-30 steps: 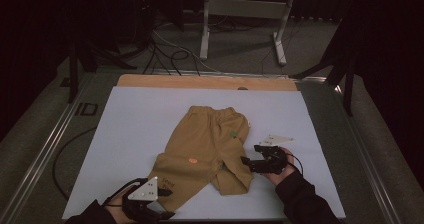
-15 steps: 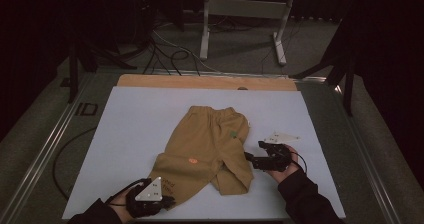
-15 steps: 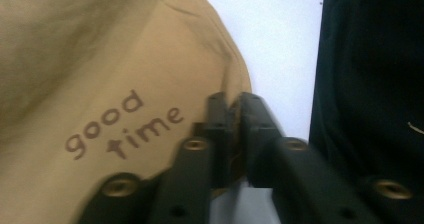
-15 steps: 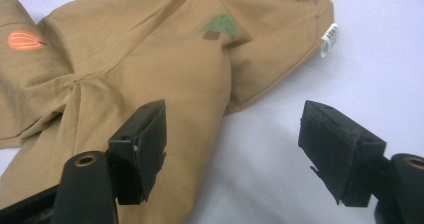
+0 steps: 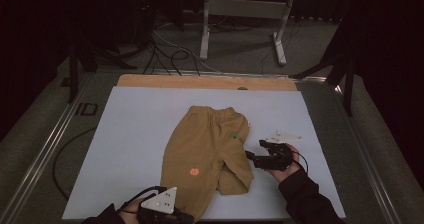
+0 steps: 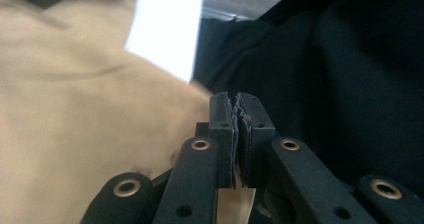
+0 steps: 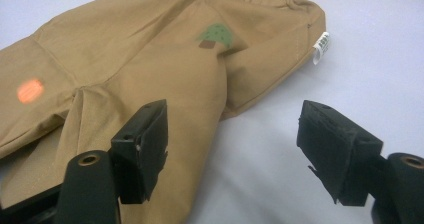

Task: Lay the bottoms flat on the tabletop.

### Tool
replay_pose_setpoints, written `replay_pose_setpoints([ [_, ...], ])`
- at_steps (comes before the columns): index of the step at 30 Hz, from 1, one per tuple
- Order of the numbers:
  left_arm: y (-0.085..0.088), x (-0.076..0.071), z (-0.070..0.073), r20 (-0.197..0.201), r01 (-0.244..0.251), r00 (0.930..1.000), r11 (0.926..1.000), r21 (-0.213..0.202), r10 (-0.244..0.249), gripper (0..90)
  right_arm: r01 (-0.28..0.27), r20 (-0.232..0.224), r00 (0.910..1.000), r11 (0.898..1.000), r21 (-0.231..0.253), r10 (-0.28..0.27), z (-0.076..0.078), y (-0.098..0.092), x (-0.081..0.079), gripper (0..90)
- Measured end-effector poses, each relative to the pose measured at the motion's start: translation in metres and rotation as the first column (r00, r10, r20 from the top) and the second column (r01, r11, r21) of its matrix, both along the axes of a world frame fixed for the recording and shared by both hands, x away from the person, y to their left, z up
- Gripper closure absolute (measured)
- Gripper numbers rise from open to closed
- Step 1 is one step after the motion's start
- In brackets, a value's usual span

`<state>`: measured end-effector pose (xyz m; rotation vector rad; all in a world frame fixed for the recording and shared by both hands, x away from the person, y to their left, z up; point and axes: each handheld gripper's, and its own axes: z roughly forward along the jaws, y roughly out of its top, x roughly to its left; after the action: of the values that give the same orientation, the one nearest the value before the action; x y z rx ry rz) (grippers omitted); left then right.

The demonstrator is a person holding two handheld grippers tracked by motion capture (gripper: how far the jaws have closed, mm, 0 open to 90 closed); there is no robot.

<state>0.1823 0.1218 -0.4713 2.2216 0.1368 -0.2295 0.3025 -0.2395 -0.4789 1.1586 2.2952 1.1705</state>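
A small pair of tan pants (image 5: 210,144) lies flat on the white sheet (image 5: 130,134), waistband away from me. It carries a green tree patch (image 7: 216,35), an orange patch (image 7: 29,90) and a white side label (image 7: 321,46). My left gripper (image 5: 185,216) is at the near edge by the left leg's hem. In the left gripper view its jaws (image 6: 238,101) are pressed together with a strip of tan cloth between them, beside the pants (image 6: 75,124). My right gripper (image 5: 250,158) rests at the right leg's outer edge, open (image 7: 235,116), one jaw over cloth, the other over the sheet.
The sheet covers a table whose wooden board (image 5: 200,81) shows along the far side. A metal stand (image 5: 240,9) and floor cables (image 5: 170,54) lie beyond it. A dark cable (image 5: 60,159) loops off the left edge. Bare sheet flanks the pants.
My left gripper has slid toward the near edge and a little right with the hem. The right hand has shifted slightly away from me beside the right leg.
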Motion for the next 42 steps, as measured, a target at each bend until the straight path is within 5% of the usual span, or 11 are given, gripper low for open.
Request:
replay_pose_setpoints([
  [2, 0.0, 0.002, 0.002, -0.028, -0.002, 0.9996, 0.9992, -0.039, 0.001, 69.7, -0.006, 0.001, 1.0, 1.0, -0.002, 0.006, -0.001, 0.0, 0.0, 28.4],
  [4, 0.001, 0.006, 0.005, 0.003, -0.052, 0.9986, 0.9977, -0.043, 0.052, 45.3, -0.005, 0.002, 1.0, 1.0, -0.001, 0.005, -0.001, 0.0, 0.001, 29.0],
  [8, 0.011, 0.02, 0.008, 0.045, -0.166, 0.9845, 0.9835, -0.072, 0.169, 17.9, -0.007, 0.0, 1.0, 1.0, 0.005, 0.007, -0.002, 0.0, 0.002, 30.1],
  [13, 0.028, 0.039, 0.005, 0.109, -0.315, 0.939, 0.9428, -0.109, 0.326, 5.0, -0.019, -0.024, 0.9995, 1.0, 0.013, 0.019, -0.009, 0.004, 0.005, 33.2],
  [15, 0.035, 0.046, 0.003, 0.124, -0.371, 0.9143, 0.9201, -0.125, 0.386, 3.1, -0.026, -0.036, 0.999, 1.0, 0.007, 0.026, -0.013, 0.006, 0.008, 33.9],
  [16, 0.035, 0.046, 0.003, 0.124, -0.371, 0.9143, 0.9201, -0.125, 0.386, 3.1, -0.026, -0.036, 0.999, 1.0, 0.007, 0.026, -0.013, 0.006, 0.008, 33.9],
  [17, 0.042, 0.051, 0.0, 0.117, -0.406, 0.8992, 0.9034, -0.139, 0.422, 3.1, -0.03, -0.042, 0.9987, 1.0, 0.008, 0.03, -0.015, 0.008, 0.008, 34.4],
  [20, 0.048, 0.055, -0.003, 0.107, -0.434, 0.8862, 0.8883, -0.151, 0.451, 3.0, -0.046, -0.065, 0.9968, 0.999, -0.01, 0.045, -0.023, 0.013, 0.009, 36.3],
  [26, 0.055, 0.057, -0.007, 0.097, -0.461, 0.8724, 0.8725, -0.161, 0.479, 3.0, -0.083, -0.104, 0.9916, 0.996, -0.045, 0.078, -0.033, 0.016, 0.003, 49.0],
  [33, 0.059, 0.06, -0.013, 0.076, -0.49, 0.8593, 0.8568, -0.16, 0.506, 3.0, -0.079, -0.085, 0.9937, 0.994, -0.071, 0.073, -0.029, 0.013, 0.003, 89.7],
  [42, 0.056, 0.059, -0.016, 0.08, -0.49, 0.8601, 0.8595, -0.146, 0.504, 3.0, -0.055, -0.036, 0.998, 0.997, -0.049, 0.053, -0.014, 0.006, 0.002, 90.0],
])
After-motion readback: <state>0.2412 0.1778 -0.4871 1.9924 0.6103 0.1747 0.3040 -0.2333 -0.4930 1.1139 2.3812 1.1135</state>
